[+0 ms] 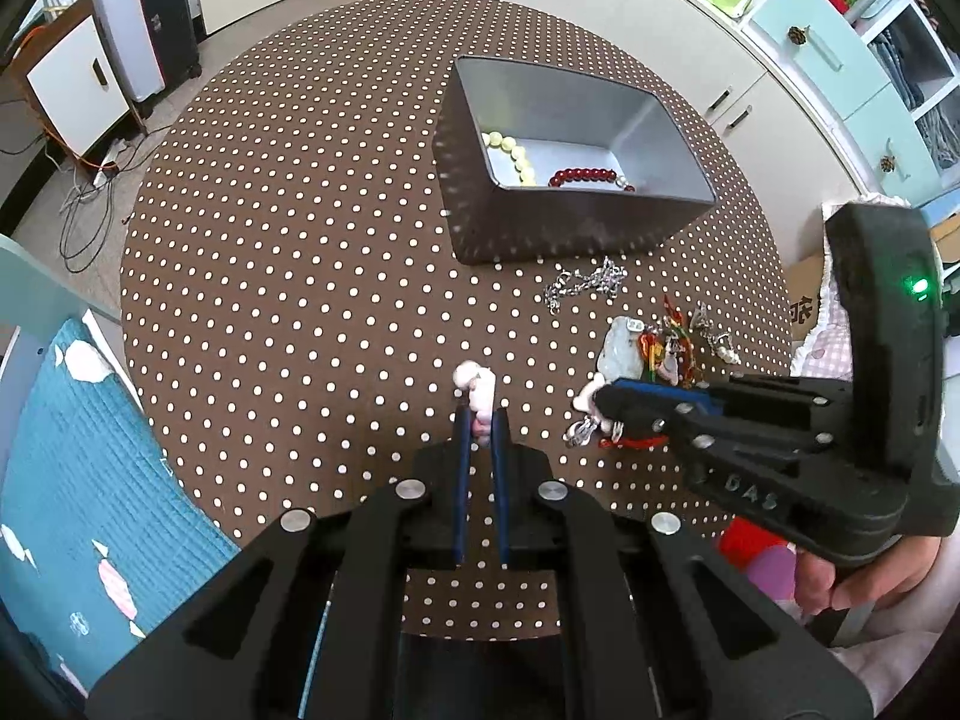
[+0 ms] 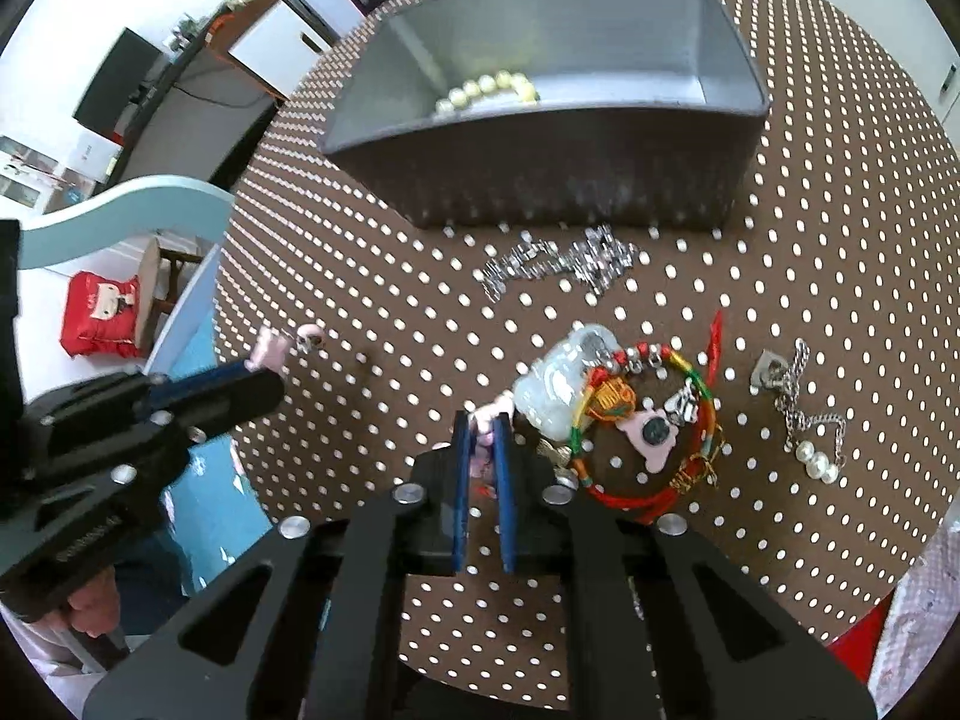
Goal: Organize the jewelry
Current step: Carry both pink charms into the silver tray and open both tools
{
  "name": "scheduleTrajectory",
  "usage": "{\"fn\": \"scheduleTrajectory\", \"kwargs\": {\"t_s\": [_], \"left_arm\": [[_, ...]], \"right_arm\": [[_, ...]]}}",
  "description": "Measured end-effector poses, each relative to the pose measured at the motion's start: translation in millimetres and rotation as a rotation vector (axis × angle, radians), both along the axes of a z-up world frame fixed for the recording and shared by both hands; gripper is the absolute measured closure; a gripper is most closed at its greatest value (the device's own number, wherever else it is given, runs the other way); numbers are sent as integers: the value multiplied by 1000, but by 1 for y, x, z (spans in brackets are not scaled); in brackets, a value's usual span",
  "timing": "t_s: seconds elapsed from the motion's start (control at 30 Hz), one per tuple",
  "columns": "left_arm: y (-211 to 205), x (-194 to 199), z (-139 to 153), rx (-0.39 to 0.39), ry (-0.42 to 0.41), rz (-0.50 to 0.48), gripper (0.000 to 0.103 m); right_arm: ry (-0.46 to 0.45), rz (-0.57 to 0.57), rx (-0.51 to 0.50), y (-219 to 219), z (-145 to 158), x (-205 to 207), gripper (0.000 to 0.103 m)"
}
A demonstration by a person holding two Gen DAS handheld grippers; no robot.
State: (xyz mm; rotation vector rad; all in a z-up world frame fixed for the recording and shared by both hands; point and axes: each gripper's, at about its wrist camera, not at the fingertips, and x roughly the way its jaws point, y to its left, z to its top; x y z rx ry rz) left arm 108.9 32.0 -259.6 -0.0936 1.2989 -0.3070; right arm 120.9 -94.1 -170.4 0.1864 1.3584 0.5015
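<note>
Your round worktop [image 1: 288, 228], covered in brown cloth with white dots, fills both views. Toward its far side stands a grey rectangular tin [image 1: 576, 222], open at the top; a string of pale cream beads [image 1: 510, 150] and a red bead bracelet [image 1: 585, 176] already lie on its floor.

Just in front of the tin lies a silver chain [image 2: 558, 264], bunched loosely. Nearer you sits a tangled heap: a pale translucent pendant [image 2: 561, 384], a red and multicoloured cord bracelet [image 2: 654, 420] with small metal charms, and a pink charm [image 2: 654, 438] inside its loop. Off to the right, apart from the heap, rests a thin chain with pearls [image 2: 810, 426].

Your left hand-held gripper [image 1: 480, 420] is closed on a small pink-and-white beaded piece [image 1: 477, 387], held clear of the heap — one end pokes out past the blue fingers. Your right hand-held gripper [image 2: 483, 432] has its jaws drawn together at the near edge of the heap, with a bit of pink jewelry [image 2: 485, 420] pinched between them; what it connects to is hard to tell.

Everything here looks light and limp. Cords and chains will likely drape, swing and snag on neighbours, so the heap may lift as a clump. A grip on a bead or knot should hold better than one on a bare, slippery chain — and the pendant looks breakable if dropped.
</note>
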Motion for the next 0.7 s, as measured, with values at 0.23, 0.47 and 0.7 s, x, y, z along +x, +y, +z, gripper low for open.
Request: {"fn": "scheduleTrajectory", "kwargs": {"t_s": [0.23,0.47,0.7], "left_arm": [[-1,3,4,-5,-23,0,97],[-11,11,23,-27,-78,-29,97],[-26,27,46,-30,-152,-72,97]], "right_arm": [[-30,-26,40,-2,19,-1,96],[-81,-76,82,-14,48,9,96],[-158,-104,78,-25,73,21,96]]}}
